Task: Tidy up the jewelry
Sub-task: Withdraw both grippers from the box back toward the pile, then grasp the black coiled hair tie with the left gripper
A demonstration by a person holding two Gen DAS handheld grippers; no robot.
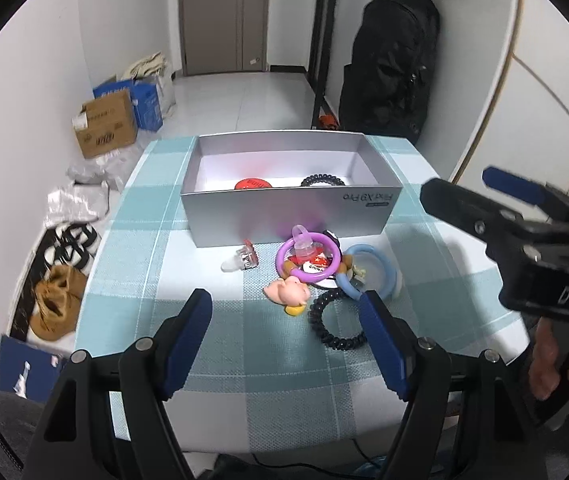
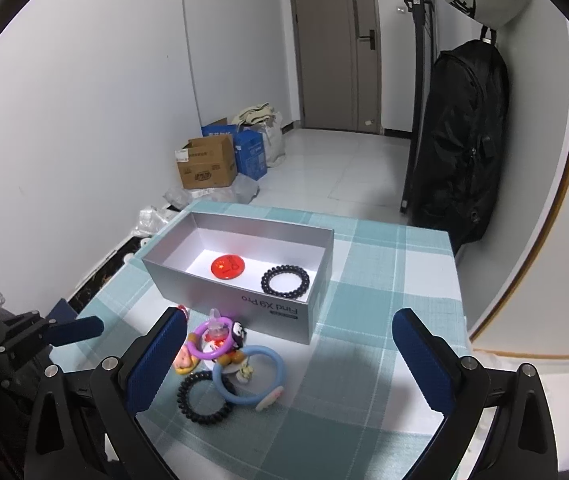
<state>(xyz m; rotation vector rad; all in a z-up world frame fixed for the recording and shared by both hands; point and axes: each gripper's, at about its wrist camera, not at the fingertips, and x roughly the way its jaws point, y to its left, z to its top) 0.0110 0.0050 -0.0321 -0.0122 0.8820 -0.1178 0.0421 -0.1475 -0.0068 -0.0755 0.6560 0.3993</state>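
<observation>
A: Silver-grey cardboard box (image 2: pixel 240 276) sits open at the far side of the teal-and-white checked tablecloth (image 2: pixel 384 380). A glossy red round disc (image 2: pixel 227 267) and a black coiled hair tie (image 2: pixel 285 278) lie on its white floor, well apart.

B: And what's left outside?

A: A loose heap near the box's front wall: a purple plastic ring (image 1: pixel 309 254), a pale blue plastic ring (image 1: pixel 370 270), a second black coiled band (image 1: pixel 338 322), a pink pig figure (image 1: pixel 289 293), and a small red-and-clear clip (image 1: pixel 241 261) off to the left.

B: How do the tongs stand?

A: Both released, nothing between the pads. The left gripper (image 1: pixel 286 334) hangs over the near edge of the heap; the right gripper (image 2: pixel 290 354) is spread widest, its jaws having just been opening.

B: Which one is better placed?

A: The left, I'd judge. In its own view the coiled band lies flat just inside its right finger (image 1: pixel 382 344), so it's off-centre to the right. A round loop has no long axis, so one side of the coil has to be pinched. A small shift right would centre it.

B: Risk?

A: The blue ring overlaps the band's far side and could drag along.
</observation>
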